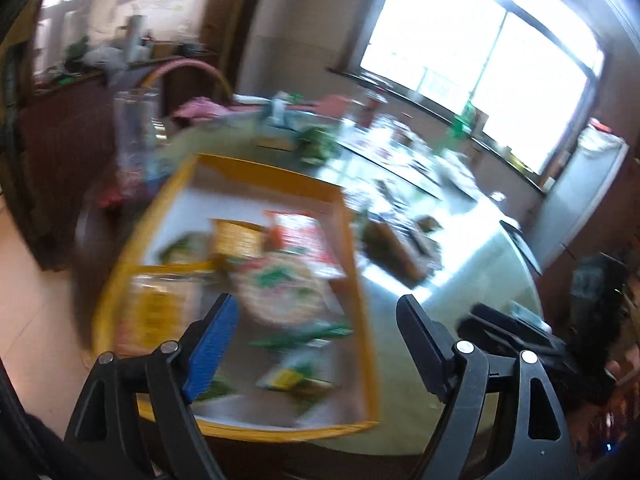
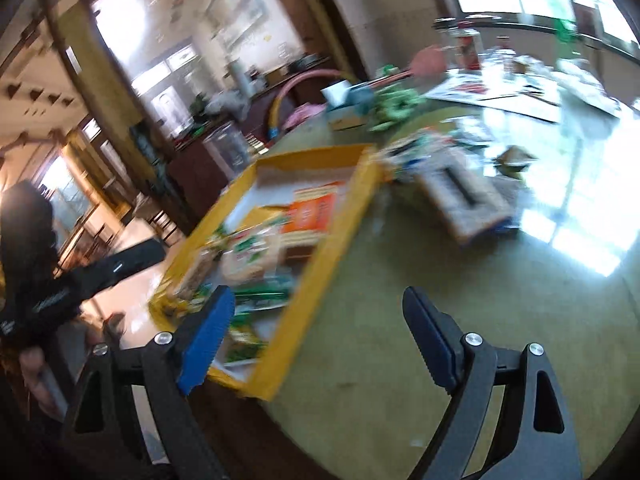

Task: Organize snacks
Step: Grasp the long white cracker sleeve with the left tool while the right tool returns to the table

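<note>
Both views are blurred. The left gripper [image 1: 316, 340] hangs wide open and empty over the yellow tray [image 1: 360, 276] of snack packets [image 1: 276, 284] on the counter [image 1: 404, 380]. The right gripper [image 2: 320, 336] is wide open, empty, at the tray's near corner.

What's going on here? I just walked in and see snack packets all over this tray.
A person is sorting snacks with a handheld gripper in each hand. Right now neither holds anything: the left gripper and the right gripper both hang with jaws open above the near end of the yellow tray, which sits on the green table. Several snack packets already lie in the tray. More clutter sits farther back, too blurred to identify.
</note>
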Demonstrator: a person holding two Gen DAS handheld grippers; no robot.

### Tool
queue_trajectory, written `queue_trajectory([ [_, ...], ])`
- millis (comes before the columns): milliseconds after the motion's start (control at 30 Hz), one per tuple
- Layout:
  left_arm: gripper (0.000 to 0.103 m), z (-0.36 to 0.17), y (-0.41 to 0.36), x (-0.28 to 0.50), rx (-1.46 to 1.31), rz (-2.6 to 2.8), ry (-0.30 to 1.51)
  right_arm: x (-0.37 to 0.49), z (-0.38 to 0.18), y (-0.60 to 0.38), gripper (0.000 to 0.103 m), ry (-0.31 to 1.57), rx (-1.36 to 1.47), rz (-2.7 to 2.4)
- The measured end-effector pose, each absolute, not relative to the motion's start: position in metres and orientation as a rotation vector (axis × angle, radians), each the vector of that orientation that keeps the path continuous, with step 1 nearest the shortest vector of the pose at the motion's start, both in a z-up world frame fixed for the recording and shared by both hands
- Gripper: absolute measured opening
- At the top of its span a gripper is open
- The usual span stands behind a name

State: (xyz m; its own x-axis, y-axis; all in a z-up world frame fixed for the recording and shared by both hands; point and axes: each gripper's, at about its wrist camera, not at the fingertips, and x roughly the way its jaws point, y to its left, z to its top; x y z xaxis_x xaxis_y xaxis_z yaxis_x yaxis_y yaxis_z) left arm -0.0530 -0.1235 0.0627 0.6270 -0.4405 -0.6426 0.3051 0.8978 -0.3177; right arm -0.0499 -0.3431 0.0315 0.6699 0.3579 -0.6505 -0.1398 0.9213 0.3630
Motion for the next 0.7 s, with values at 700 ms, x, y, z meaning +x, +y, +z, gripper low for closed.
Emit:
queue_trajectory([
  [700,0.081,0.002,-0.315,0.049,-0.217,-0.295,1.063,-0.096,-0.001,-0.504,0.086,0.825,0.483,-0.087],
])
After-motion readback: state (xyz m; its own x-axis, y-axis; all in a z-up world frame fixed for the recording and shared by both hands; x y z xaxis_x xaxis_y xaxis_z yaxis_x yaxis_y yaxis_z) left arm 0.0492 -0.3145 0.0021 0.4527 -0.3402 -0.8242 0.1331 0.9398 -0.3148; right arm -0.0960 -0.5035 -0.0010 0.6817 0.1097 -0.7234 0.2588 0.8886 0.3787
